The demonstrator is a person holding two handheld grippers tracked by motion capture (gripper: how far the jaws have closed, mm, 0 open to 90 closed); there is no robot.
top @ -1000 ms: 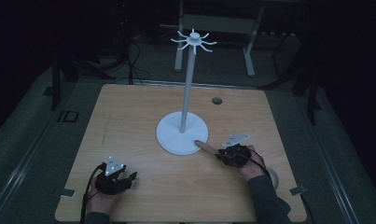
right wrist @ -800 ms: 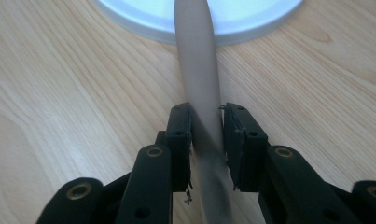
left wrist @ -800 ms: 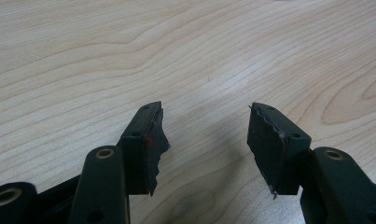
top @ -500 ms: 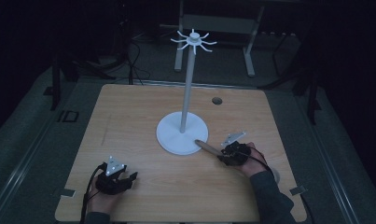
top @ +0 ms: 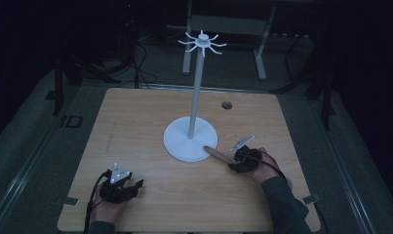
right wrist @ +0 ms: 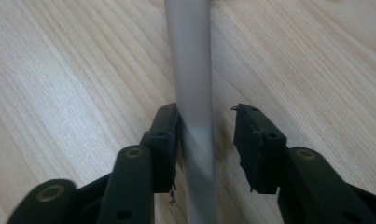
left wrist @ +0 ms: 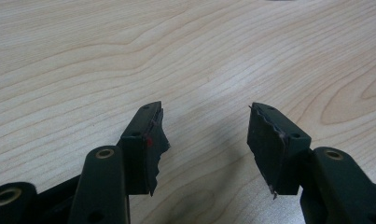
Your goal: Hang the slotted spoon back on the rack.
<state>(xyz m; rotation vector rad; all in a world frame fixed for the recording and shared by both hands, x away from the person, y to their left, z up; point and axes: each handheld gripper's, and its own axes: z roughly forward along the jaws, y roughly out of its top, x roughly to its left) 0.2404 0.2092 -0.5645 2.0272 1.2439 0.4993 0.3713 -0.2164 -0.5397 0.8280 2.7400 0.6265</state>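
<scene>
While the white stand (top: 190, 139) rises from its round base near the middle of the desk (top: 135, 122), with a ring of hooks at the top of its pole, a pale rod (top: 219, 154) lies on the wood just right of that base, one end touching or overlapping the base's rim. The right hand-held gripper (top: 235, 163) sits toward the desk's right edge at the rod's other end. In the right gripper view its jaws are partly open around the rod (right wrist: 193, 93): the left jaw touches it, the right jaw stands clear. The left hand-held gripper (top: 130, 187) rests near the desk's front-left corner, its jaws spread wide over bare wood with nothing between them.
</scene>
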